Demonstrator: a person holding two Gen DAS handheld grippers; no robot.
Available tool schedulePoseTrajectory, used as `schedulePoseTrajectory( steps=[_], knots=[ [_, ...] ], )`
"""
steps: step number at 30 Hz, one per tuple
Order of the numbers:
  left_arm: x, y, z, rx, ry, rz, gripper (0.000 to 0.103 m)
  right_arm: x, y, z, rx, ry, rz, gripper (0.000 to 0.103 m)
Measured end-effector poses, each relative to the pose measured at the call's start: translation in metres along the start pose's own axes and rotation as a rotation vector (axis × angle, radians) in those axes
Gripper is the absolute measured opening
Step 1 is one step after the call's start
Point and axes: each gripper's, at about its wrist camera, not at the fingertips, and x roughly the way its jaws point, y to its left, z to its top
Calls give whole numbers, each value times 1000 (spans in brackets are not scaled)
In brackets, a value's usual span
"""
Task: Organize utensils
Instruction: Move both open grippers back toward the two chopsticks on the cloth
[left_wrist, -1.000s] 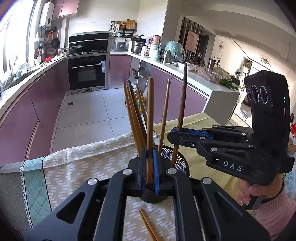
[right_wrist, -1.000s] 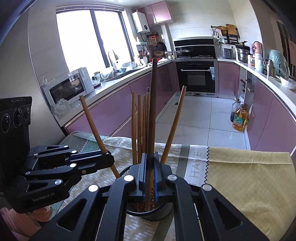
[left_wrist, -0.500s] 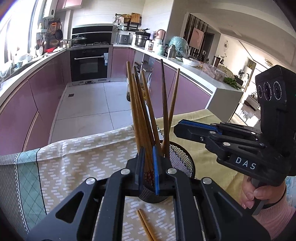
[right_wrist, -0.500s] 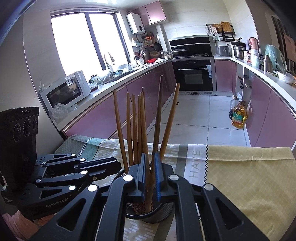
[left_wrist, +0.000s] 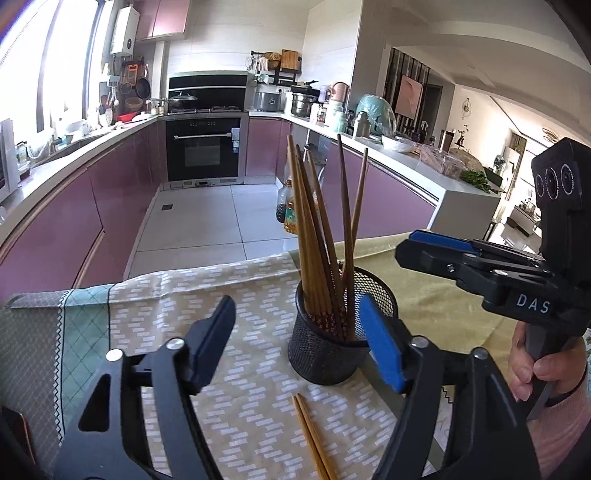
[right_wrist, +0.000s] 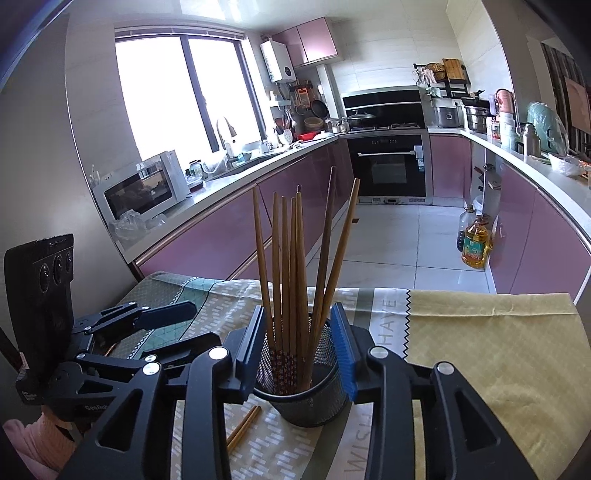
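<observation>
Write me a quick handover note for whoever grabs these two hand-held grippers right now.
Left hand-held gripper: jaws opening, nothing held.
Right hand-held gripper: jaws opening, pads either side of the mesh holder, not gripping.
Done: a bunch of chopsticks stands upright in the holder on the tablecloth.
Left: one loose pair of chopsticks lies on the cloth in front of the holder; put it in.

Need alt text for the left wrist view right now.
Black mesh cup full of upright chopsticks on a patterned tablecloth, between the opening, empty fingers of the left hand-held gripper. Two loose chopsticks lie nearer; the right hand-held gripper hovers alongside.
</observation>
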Motion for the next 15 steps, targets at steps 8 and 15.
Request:
schedulePoseTrajectory(
  steps=[8, 15],
  knots=[
    [-33, 3, -26, 39, -58, 113, 97, -22, 16, -29, -33, 7, 39, 58],
    [-39, 13, -55, 5, -20, 160, 97, -10, 30, -70, -54, 101, 40, 64]
  ],
)
